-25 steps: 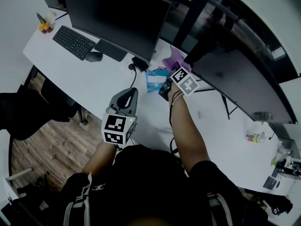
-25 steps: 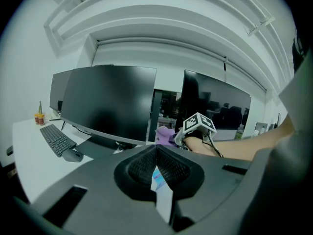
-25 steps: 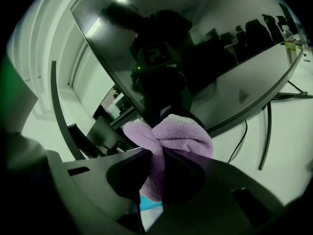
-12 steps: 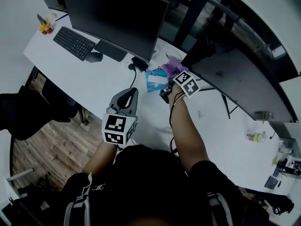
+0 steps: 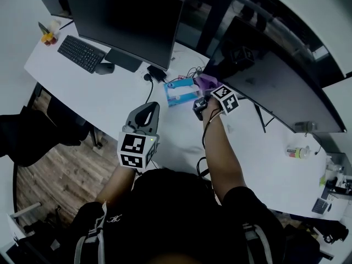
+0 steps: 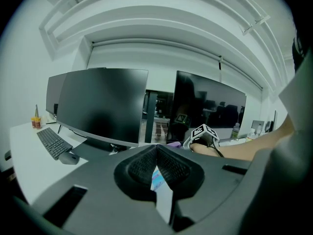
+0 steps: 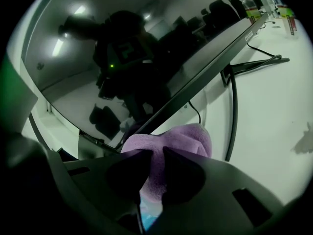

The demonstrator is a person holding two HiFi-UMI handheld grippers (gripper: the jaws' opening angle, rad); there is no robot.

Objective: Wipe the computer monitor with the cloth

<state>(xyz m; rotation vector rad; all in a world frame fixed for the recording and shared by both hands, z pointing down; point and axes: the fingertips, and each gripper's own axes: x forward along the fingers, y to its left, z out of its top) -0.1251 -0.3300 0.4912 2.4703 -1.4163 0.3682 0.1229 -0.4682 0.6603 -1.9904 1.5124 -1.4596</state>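
Observation:
My right gripper (image 5: 203,87) is shut on a purple cloth (image 7: 168,148), which bulges out past the jaws. The cloth (image 5: 206,81) hangs just off the lower left corner of the right-hand black monitor (image 5: 275,87). That monitor's dark screen (image 7: 137,58) fills the right gripper view and mirrors the gripper. My left gripper (image 5: 144,114) is held low near my body, over the desk's front edge, shut with nothing between its jaws (image 6: 156,163). A second black monitor (image 5: 129,23) stands to the left.
A keyboard (image 5: 80,53) and mouse (image 5: 104,67) lie left of the white desk (image 5: 93,98). A blue-and-white packet (image 5: 179,91) sits between the monitors. Cables (image 5: 151,84) trail near the stands. A small bottle (image 5: 297,152) lies at the far right. Wooden floor (image 5: 60,175) shows below.
My right gripper with the cloth has lifted off the desk and moved a little right, toward the right monitor's corner. The left gripper has stayed in place.

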